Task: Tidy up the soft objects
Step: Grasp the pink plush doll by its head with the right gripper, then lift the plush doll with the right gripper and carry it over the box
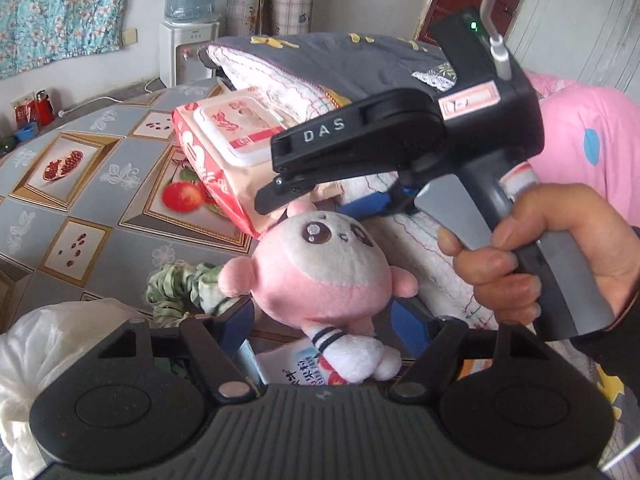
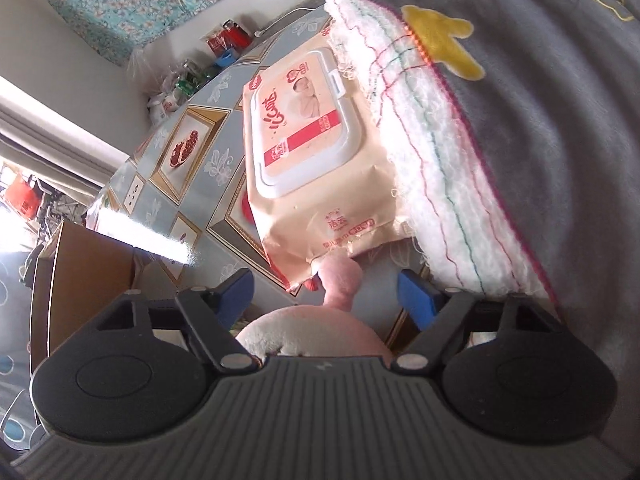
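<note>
Left gripper [image 1: 324,320] open around round, fuzzy pink plush toy [image 1: 324,268]; right gripper [image 2: 326,292] open above it. Glossy wipes pack [image 2: 308,136] leaning on quilted blanket [image 2: 520,128].

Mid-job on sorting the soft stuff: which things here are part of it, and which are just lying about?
Job: pink plush toy between the open right claw fingers; folded grey blanket; green cloth.
Lying about: wet-wipes pack; white plastic bag; water dispenser; red jars.
</note>
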A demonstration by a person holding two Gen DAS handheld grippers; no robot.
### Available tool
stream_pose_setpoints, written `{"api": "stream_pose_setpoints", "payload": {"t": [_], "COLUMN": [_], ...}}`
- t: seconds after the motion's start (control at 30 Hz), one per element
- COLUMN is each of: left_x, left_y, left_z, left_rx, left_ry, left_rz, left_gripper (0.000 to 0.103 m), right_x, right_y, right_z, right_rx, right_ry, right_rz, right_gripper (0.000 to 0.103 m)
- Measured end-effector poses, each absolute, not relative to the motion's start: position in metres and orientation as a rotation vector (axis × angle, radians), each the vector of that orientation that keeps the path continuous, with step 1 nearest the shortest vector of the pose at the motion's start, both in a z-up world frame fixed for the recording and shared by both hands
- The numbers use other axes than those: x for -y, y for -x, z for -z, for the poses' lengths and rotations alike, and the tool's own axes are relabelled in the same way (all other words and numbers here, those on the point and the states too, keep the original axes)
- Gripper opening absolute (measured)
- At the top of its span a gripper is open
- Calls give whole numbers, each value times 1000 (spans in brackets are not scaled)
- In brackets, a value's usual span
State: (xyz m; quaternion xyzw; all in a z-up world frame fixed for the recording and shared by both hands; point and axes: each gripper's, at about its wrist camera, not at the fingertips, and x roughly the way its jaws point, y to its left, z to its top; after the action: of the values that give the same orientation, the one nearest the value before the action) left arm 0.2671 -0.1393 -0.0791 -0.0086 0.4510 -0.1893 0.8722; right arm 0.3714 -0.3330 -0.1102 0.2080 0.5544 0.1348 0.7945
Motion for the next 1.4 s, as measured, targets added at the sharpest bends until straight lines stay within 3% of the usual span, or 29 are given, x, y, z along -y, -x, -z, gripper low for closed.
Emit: {"api": "stream_pose_setpoints", "payload": {"t": [0.1,0.27,0.33,0.43,0.53,0.87,1.17,1.4], "left_x": [143,149,151,152,153,150,130,81], "left_y": [-272,-277,-279,-282,-283,-270,-229,-176], "left_z": [85,89,91,94,95,79,18,-27], "left_rx": [-959,-973,-977,-984,-983,-917,-731,-597], "left_ry": [25,18,12,1,-7,50,124,207], "left_rz": [386,375,361,357,355,371,364,265], "left_gripper": [76,76,76,76,76,68,67,67], "right_x": [324,310,306,307,312,321,317,259], "right_y": [-376,-385,-386,-386,-382,-350,-297,-264], "right_z": [111,120,121,124,121,42,-56,-125], "right_rx": [-1215,-1259,-1258,-1244,-1214,-1025,-842,-767], "right_ry": [-432,-397,-401,-441,-468,-498,-448,-383], "right_rz": [-287,-259,-266,-280,-289,-392,-531,-719], "right_gripper": [59,49,34,21,15,11,11,11]}}
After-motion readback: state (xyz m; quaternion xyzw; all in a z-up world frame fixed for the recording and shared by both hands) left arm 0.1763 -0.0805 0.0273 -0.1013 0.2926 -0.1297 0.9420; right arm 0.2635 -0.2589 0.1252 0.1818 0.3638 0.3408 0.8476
